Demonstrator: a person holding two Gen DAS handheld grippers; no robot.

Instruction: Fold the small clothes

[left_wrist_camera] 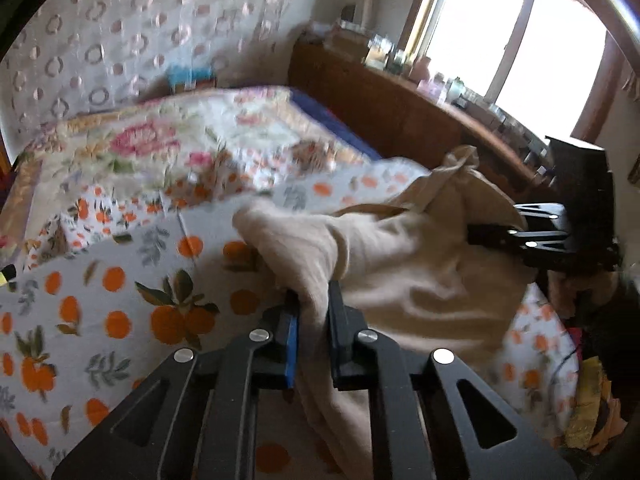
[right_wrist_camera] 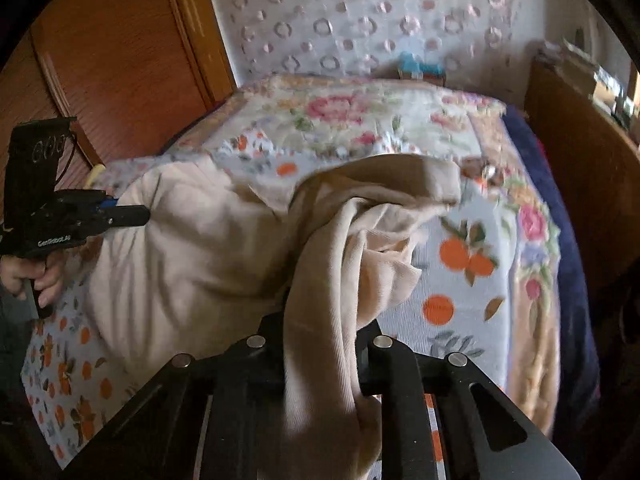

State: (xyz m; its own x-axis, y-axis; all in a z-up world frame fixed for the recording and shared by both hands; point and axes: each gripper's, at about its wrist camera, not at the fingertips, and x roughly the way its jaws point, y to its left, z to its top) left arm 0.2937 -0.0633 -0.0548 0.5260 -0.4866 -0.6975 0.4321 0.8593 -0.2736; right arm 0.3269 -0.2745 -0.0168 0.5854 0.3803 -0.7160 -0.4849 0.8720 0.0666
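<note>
Beige garment (left_wrist_camera: pixel 400 280) lifted over the bed (left_wrist_camera: pixel 120 280) (orange-print sheet), left gripper (left_wrist_camera: pixel 314 312) jaws pinching one bunched edge, right gripper (right_wrist_camera: pixel 324 344) jaws pinching another, cloth sagging between them.

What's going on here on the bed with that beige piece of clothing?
A person is holding a gripping tool in each hand and working on a beige garment over a bed with an orange-print cover. The left tool is clamped on one bunched part of the fabric, and the right tool is clamped on another. The garment hangs crumpled between them, partly lifted, not yet spread flat or folded.
</note>
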